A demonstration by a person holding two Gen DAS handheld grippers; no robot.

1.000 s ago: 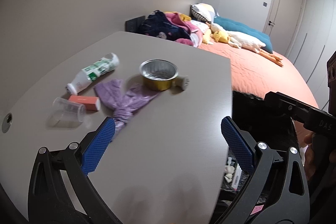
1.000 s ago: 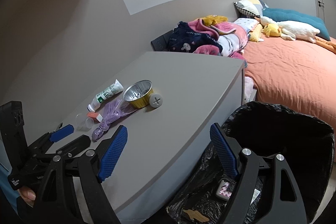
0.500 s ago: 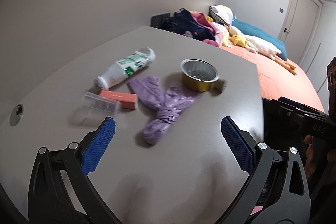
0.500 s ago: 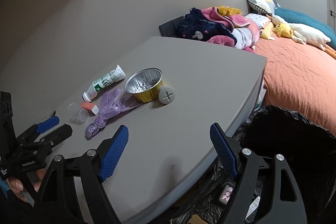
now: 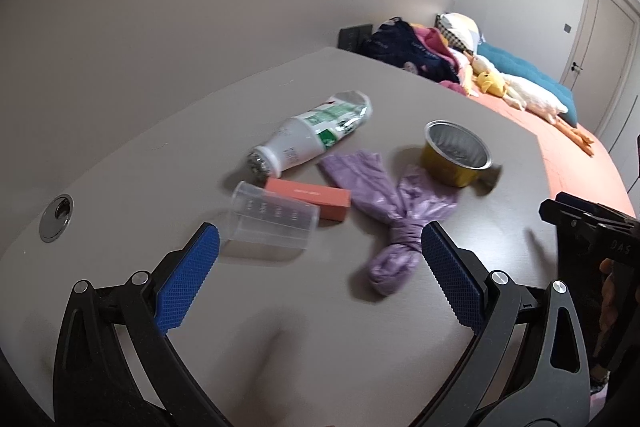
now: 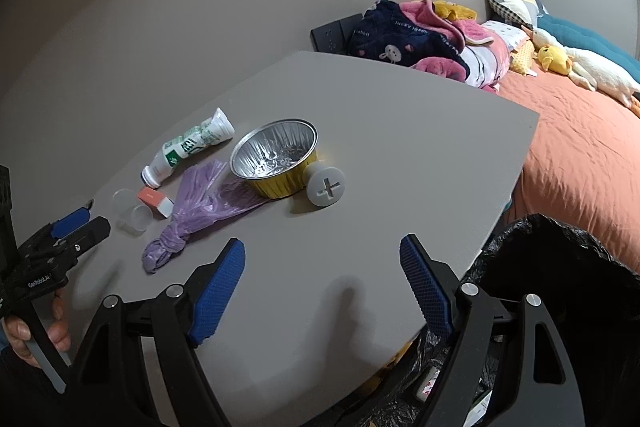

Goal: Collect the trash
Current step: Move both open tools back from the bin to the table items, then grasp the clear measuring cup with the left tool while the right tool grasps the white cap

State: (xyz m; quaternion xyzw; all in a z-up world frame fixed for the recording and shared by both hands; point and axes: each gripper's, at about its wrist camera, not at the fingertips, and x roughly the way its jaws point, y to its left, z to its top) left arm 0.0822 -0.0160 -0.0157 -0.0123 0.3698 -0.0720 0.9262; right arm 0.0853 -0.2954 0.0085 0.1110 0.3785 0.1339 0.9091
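Nearest the cameras, both tools are spread wide and grasp nothing: the left gripper (image 5: 320, 267) hangs over the near part of the grey table (image 6: 400, 131) with only bare tabletop and the tail of a knotted bag between its blue pads, and the right gripper (image 6: 322, 285) stands just as released over the table's near edge. Beside that edge, low on the right, sits a bin lined with a black trash bag (image 6: 560, 267); a few scraps of packaging show at its bottom, so some collecting seems to be done, though how much I cannot tell. Everything left lies together a little further out on the table. Closest to the left gripper is a clear plastic measuring cup (image 5: 272, 223) on its side, touching a small coral-pink box (image 5: 308, 199). Just to their right is the knotted purple plastic bag (image 5: 394, 211). Beyond these lie a squeezed white-and-green tube (image 5: 312, 137) and a gold foil cup (image 5: 456, 159), empty and upright, with a grey screw-shaped plastic piece (image 6: 326, 185) touching its side. In my judgement the job is partway through, with six pieces still to be lifted and dropped into the bag. Farther back is a bed with an orange cover (image 6: 580, 155), piled clothes and plush toys, none of it apparently part of the job.
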